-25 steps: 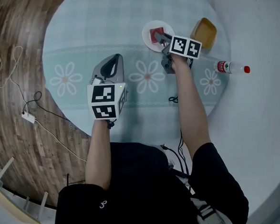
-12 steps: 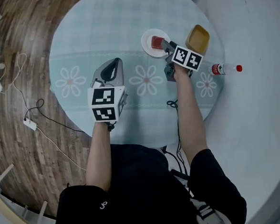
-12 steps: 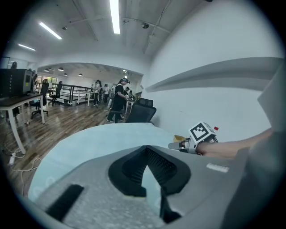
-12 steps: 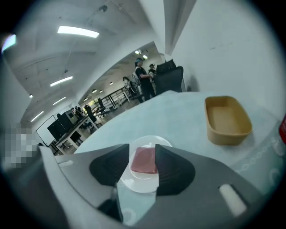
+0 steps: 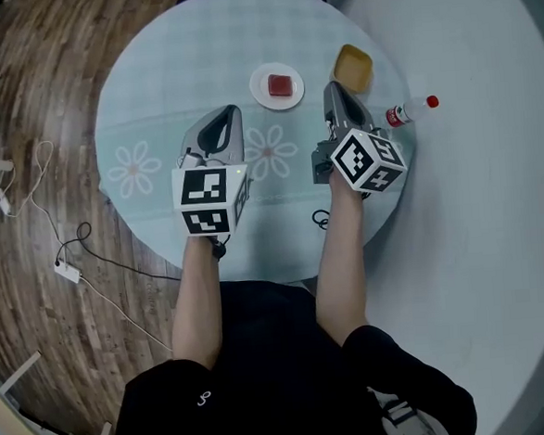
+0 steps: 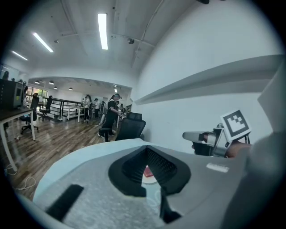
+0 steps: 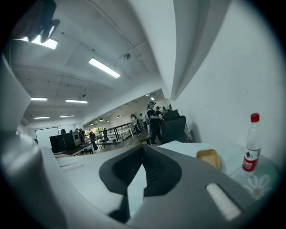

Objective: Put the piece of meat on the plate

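head view, looking down on a round table (image 5: 151,81) with a pale blue flowered cloth. the piece of meat (image 5: 281,84), a red square, lies on the small white plate (image 5: 261,94) at upper middle. below it and clear of the plate, the left gripper (image 5: 229,111) and the right gripper (image 5: 332,88) are both clenched on nothing. a yellow dish (image 5: 353,67) and a red-capped bottle (image 5: 408,111) stand at upper right.

Nothing I can actually read right now: the red label (image 7: 248,164) on the bottle (image 7: 253,134) is too small for any wording, the left cube (image 5: 210,199) and right cube (image 5: 365,159) show only black-and-white square patterns, and the pale mark (image 5: 203,396) on the shorts (image 5: 265,389) is illegible.
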`<state>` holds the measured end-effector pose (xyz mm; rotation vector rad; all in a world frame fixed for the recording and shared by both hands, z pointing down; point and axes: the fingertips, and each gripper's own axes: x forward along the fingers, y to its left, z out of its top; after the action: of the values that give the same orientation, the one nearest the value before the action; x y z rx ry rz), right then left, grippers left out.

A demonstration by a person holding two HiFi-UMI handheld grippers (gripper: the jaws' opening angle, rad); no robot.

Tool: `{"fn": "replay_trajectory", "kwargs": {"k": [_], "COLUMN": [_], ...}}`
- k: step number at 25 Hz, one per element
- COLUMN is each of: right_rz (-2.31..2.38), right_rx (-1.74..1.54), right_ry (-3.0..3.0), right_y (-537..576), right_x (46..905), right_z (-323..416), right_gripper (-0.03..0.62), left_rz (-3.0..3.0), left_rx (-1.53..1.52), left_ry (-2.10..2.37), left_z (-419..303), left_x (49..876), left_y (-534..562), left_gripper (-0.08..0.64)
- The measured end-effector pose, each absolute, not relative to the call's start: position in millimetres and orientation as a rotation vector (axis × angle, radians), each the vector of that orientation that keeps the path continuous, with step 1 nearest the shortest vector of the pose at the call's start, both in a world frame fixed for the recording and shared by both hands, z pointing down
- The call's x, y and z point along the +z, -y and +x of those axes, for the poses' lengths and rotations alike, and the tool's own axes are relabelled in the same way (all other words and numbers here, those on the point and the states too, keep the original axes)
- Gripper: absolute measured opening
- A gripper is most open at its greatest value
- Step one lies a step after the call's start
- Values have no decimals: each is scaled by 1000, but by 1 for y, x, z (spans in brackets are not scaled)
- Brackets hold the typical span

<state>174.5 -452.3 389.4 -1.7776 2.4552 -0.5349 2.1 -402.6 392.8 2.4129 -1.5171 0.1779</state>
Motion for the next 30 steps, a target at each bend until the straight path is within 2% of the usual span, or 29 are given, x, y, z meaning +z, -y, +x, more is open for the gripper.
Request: {"fn": "replay_trajectory", "kwargs": {"k": [11,30], "right_rz": [-1823,-1751], "right_rx": [-88,20], "right_ry": [-2541,-2612], "right_y": [363,354], "right_x": [307,293], "right_z": [160,144], "right_gripper": [5,5], "left_rz": [2659,2636], "left_rx": [98,91], "left_ry": [1600,1638], "left_z": [39,35], "left_x": [313,307], "left_y": [361,356], "left_gripper": [-6,-6]}}
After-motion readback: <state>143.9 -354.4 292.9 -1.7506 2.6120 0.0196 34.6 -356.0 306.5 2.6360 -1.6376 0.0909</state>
